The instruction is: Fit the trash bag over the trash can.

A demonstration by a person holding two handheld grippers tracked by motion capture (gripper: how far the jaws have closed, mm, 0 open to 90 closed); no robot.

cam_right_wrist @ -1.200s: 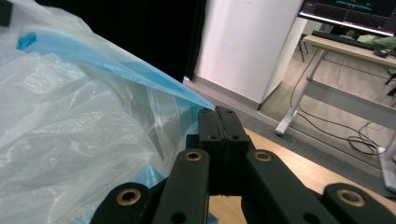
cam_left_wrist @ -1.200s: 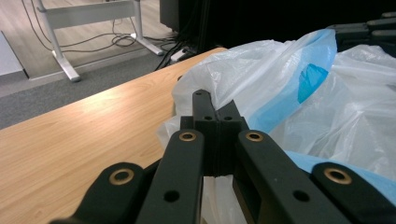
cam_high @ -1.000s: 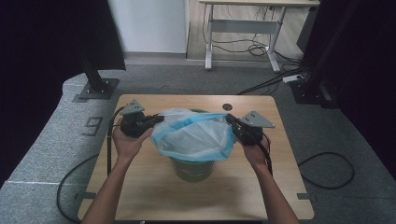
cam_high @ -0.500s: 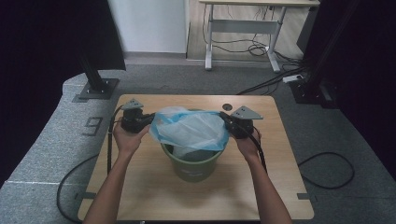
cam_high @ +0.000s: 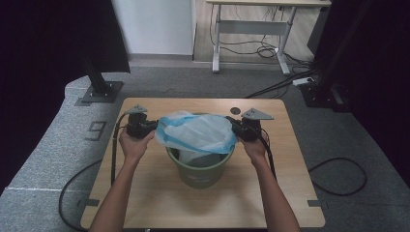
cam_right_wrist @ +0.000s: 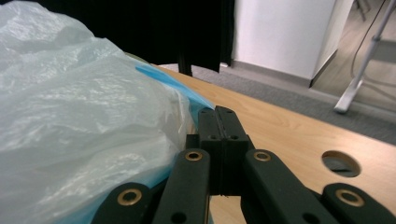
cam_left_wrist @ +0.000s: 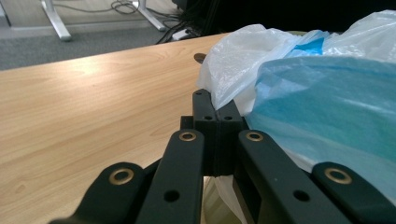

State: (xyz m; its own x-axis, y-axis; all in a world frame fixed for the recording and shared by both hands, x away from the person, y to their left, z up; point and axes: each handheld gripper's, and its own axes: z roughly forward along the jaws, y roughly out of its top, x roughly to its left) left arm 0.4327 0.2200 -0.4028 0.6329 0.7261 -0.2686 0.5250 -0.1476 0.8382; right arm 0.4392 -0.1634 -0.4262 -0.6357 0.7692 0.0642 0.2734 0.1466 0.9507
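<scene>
A green bucket (cam_high: 200,169) stands in the middle of the wooden table (cam_high: 145,193). A thin white and blue plastic bag (cam_high: 196,131) is stretched over its mouth. My left gripper (cam_high: 155,127) is shut on the bag's left edge, and my right gripper (cam_high: 232,125) is shut on its right edge. In the left gripper view the jaws (cam_left_wrist: 217,112) meet on the white film of the bag (cam_left_wrist: 327,88). In the right gripper view the closed jaws (cam_right_wrist: 218,116) pinch the film where the bag (cam_right_wrist: 79,116) bulges to the left.
A round cable hole (cam_high: 235,110) sits in the table near its far edge. Black stands (cam_high: 99,89) rise from the grey floor on both sides. A desk frame with cables (cam_high: 251,29) is farther back. Cables trail from both grippers over the table edges.
Both grippers have moved away from me and lower with the bag. The bag, held above the bucket before, now lies spread across its rim.
</scene>
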